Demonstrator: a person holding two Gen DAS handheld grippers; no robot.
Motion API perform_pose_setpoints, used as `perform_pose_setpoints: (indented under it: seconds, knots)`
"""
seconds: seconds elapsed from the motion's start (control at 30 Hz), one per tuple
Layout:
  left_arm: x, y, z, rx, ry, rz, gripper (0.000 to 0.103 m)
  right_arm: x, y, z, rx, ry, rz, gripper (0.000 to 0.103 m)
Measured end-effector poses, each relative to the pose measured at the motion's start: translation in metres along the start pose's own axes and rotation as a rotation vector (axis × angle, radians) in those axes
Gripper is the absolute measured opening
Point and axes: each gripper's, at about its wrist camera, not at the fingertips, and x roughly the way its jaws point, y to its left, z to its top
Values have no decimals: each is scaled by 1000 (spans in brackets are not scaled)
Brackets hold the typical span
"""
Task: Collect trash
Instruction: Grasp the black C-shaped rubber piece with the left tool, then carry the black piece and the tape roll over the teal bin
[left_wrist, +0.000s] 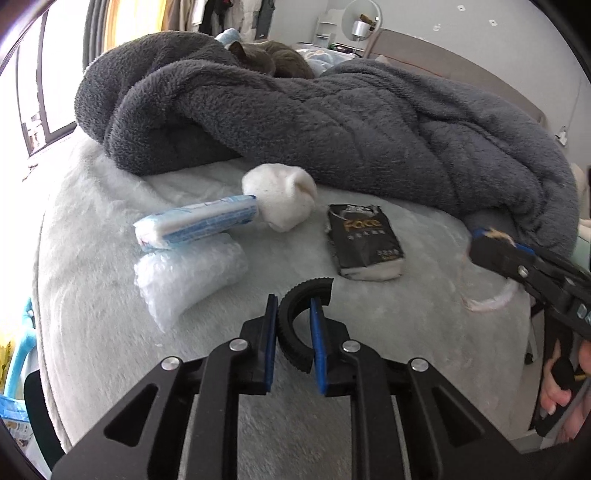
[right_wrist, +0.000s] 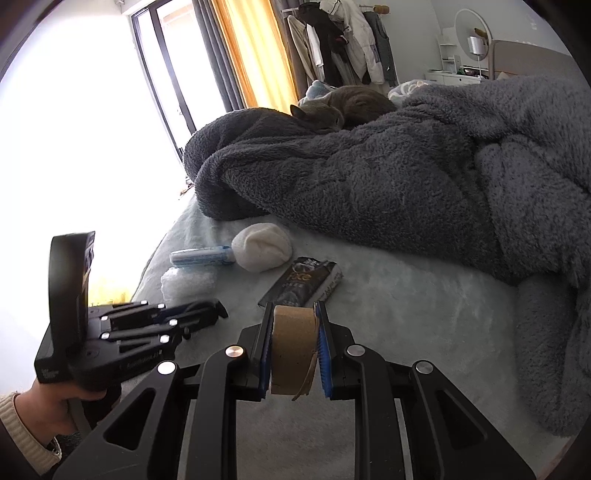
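Observation:
My left gripper (left_wrist: 293, 325) is shut on a black ribbed half-ring (left_wrist: 295, 325), held just above the pale bed cover (left_wrist: 406, 306). My right gripper (right_wrist: 293, 345) is shut on a brown cardboard tape core (right_wrist: 291, 350); it also shows at the right of the left wrist view (left_wrist: 491, 251). On the bed lie a black tissue pack (left_wrist: 364, 242) (right_wrist: 304, 282), a white crumpled ball (left_wrist: 282, 199) (right_wrist: 262, 247), a blue-and-white wrapper (left_wrist: 195, 223) (right_wrist: 201, 256) and a bubble-wrap roll (left_wrist: 184, 277) (right_wrist: 186, 282).
A heaped grey fleece blanket (left_wrist: 332, 122) (right_wrist: 388, 177) covers the far side of the bed, with a grey cat (right_wrist: 343, 107) lying on it. The bed edge falls away at the left, toward a bright window (right_wrist: 92, 129). A clothes rack (right_wrist: 340, 40) stands behind.

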Motion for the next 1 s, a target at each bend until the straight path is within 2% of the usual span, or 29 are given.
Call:
perform_pose_setpoints:
  seconds: [0.43,0.7,1.0]
  knots:
    - [-28,20,-20,51,26,-26,19,21,53,23,-33,-17,37,21]
    - [-58,60,-30,16,4,-19,19,41,99,32,-70,-4,68,21]
    - [-91,119,-41,-50,-29,54,19,66,157,39,-126,13,112,21]
